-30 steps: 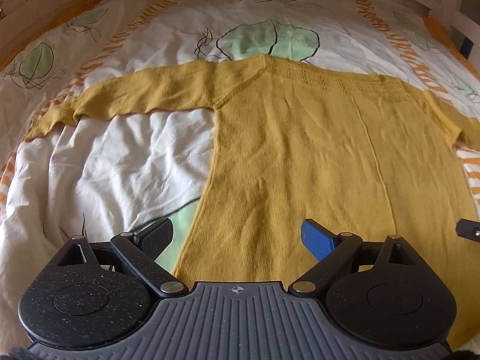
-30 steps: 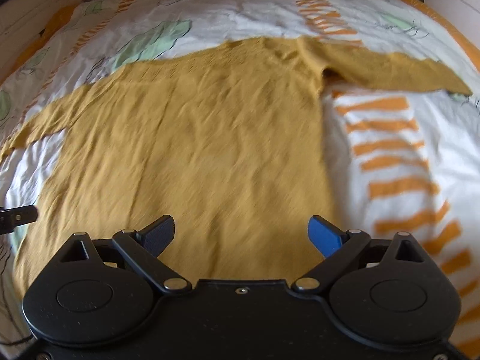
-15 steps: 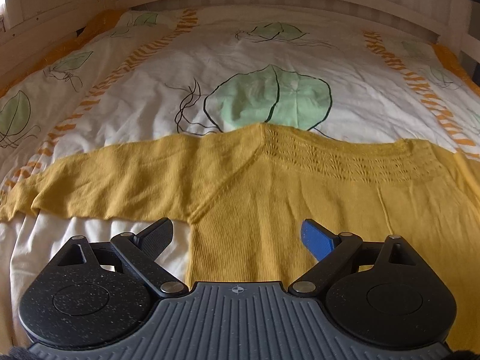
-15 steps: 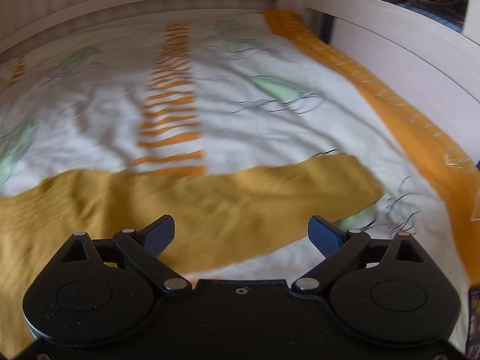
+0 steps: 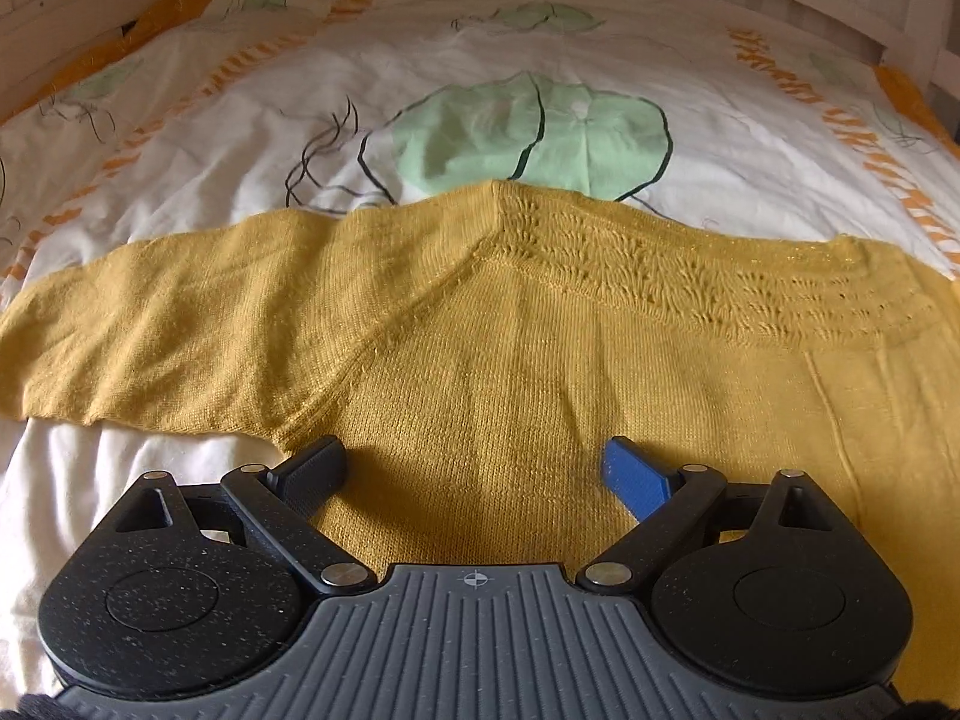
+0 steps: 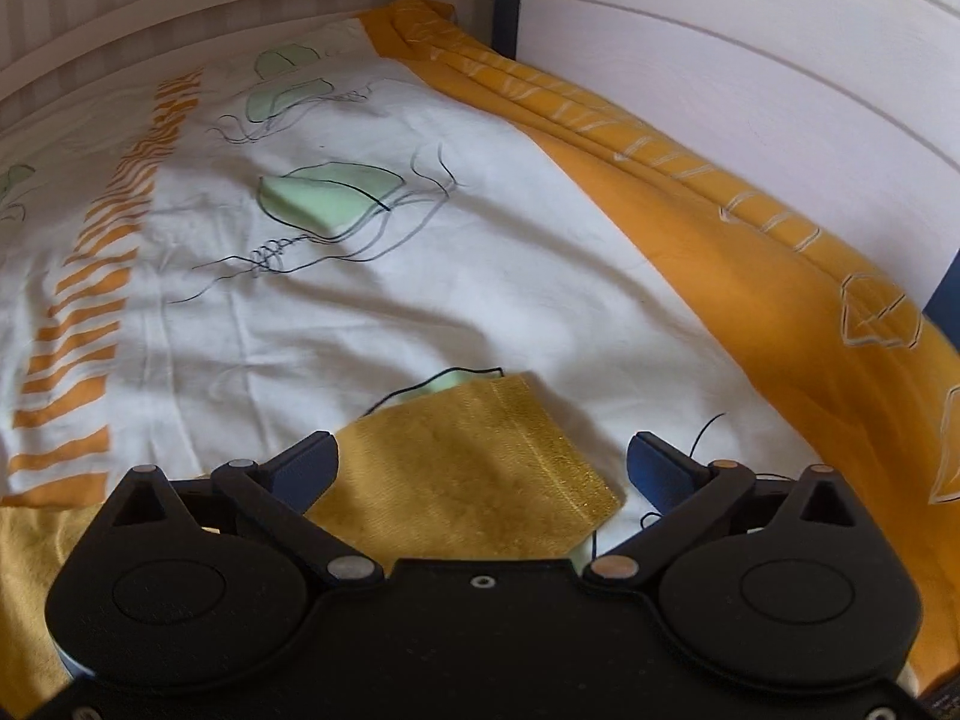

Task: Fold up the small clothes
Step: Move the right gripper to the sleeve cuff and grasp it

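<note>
Yellow sweater [image 5: 540, 372] cut off at right edge, hem hidden under hand-held gripper [image 5: 474, 474].

No writing to read anywhere here. No labels, no brands, no numbers showing in either view.

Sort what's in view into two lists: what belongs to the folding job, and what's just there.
Belongs to the job:
- yellow knit sweater, spread flat
- its right sleeve cuff, between the open fingers of the right gripper
- left gripper, open over the sweater near the left armpit

Just there:
- leaf-print duvet
- orange sheet edge
- white bed frame
</note>
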Motion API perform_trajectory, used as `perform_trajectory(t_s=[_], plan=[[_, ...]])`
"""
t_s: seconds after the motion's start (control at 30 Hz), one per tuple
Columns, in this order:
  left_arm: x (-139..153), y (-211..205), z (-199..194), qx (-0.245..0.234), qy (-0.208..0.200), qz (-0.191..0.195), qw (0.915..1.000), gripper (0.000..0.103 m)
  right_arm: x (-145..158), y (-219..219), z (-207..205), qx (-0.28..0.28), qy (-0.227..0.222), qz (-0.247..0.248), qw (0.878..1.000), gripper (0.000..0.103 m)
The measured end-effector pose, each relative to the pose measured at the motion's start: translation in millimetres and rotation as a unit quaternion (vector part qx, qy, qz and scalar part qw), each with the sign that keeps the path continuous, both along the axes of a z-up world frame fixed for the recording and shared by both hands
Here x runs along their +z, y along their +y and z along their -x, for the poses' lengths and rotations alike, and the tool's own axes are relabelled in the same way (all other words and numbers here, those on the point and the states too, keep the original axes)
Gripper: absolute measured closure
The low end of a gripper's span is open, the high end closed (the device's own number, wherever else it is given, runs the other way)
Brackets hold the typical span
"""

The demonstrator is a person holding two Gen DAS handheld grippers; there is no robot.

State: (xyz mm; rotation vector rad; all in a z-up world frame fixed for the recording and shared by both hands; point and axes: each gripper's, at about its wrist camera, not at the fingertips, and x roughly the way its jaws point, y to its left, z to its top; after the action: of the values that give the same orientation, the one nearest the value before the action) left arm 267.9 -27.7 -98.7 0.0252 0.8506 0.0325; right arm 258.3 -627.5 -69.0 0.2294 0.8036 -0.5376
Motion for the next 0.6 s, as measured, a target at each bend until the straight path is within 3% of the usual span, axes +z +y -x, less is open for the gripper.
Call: perform_trajectory(t_s=[0.17, 0.27, 0.47, 0.5, 0.53, 0.57, 0.6], plan=[[-9.4, 1.7, 11.1, -0.002, -0.039, 0.005, 0.9992, 0.006, -21.9, -19.6, 1.9, -0.02, 0.012, -0.032, 0.999, 0.001], [-10.8, 0.1, 9.8, -0.001, -0.043, 0.004, 0.9991, 0.001, -38.0, -29.1, 5.7, -0.028, 0.016, -0.075, 0.997, 0.0], [-13.7, -1.8, 10.4, 0.001, -0.047, 0.001, 0.9989, 0.0, -38.0, -27.7, 11.0, -0.028, 0.002, -0.081, 0.996, 0.002], [-14.3, -1.8, 10.5, 0.001, -0.046, 0.001, 0.9989, 0.0, -36.8, -27.1, 11.1, -0.029, 0.0, -0.081, 0.996, 0.011], [-14.8, -1.8, 10.4, 0.0, -0.046, 0.001, 0.9989, 0.0, -34.7, -27.0, 11.7, -0.03, -0.003, -0.082, 0.996, 0.03], [-15.2, -2.1, 10.1, 0.0, -0.046, 0.0, 0.999, 0.0, -32.1, -27.3, 13.2, -0.027, -0.011, -0.088, 0.996, 0.041], [-15.5, -2.2, 10.1, 0.0, -0.046, 0.0, 0.999, 0.0, -29.3, -27.5, 13.9, -0.019, -0.02, -0.105, 0.994, 0.064]])
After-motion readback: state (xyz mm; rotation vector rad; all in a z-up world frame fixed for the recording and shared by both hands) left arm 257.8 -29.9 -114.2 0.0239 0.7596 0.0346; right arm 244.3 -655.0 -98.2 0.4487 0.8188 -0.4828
